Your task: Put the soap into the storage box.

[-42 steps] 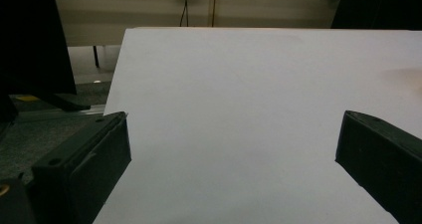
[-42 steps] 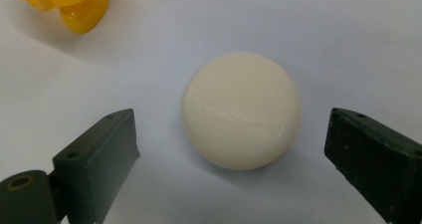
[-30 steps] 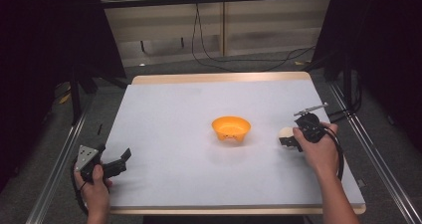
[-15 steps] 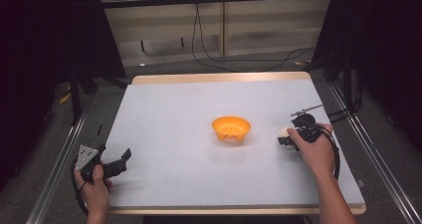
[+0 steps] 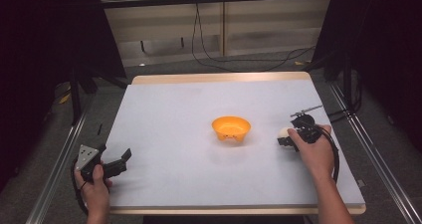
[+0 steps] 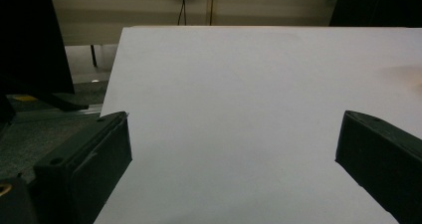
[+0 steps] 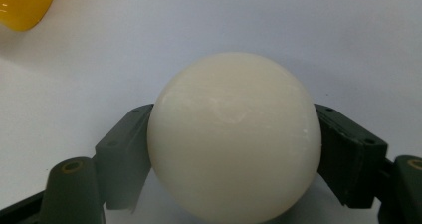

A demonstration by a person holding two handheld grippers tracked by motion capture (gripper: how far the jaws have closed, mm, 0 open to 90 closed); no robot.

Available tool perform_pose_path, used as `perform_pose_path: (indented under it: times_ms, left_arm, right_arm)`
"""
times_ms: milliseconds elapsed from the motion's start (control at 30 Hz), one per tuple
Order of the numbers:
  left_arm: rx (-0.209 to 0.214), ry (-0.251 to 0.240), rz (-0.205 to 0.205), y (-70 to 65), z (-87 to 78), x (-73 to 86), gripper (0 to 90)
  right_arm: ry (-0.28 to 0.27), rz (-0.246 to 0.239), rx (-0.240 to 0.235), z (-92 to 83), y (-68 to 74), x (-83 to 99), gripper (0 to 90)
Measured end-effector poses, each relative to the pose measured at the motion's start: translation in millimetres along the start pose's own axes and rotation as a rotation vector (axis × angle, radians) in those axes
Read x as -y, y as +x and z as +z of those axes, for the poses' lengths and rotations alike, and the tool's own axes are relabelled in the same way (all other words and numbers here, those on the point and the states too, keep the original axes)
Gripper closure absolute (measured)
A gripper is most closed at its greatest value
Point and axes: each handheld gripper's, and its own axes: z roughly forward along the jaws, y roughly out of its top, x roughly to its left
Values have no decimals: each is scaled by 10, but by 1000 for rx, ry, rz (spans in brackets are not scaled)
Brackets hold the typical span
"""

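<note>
We see the right gripper [image 5: 284, 140] just right of the orange bowl [image 5: 231, 128], and in the right gripper view its jaws press both sides of a white ball [image 7: 234, 137], which sits squarely between them above the white table [image 5: 174, 114]. Well to the left of the bowl, near the table's front corner, the left gripper [image 5: 119, 162] has its jaws spread wide around nothing.
</note>
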Motion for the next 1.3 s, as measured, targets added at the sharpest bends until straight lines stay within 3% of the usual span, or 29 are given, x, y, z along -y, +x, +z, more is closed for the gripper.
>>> perform_pose_path:
  times_ms: [200,367,1300]
  left_arm:
    - [2,3,4,0,3,-1,9]
    - [5,4,1,-5,6,-1,9]
    - [11,14,4,1,13,-5,10]
  right_arm:
    - [-10,11,-18,-9,8,-5,236]
    - [-9,-11,-9,-45,47,-46,236]
    - [-37,-92,-77,-212,356,-391,236]
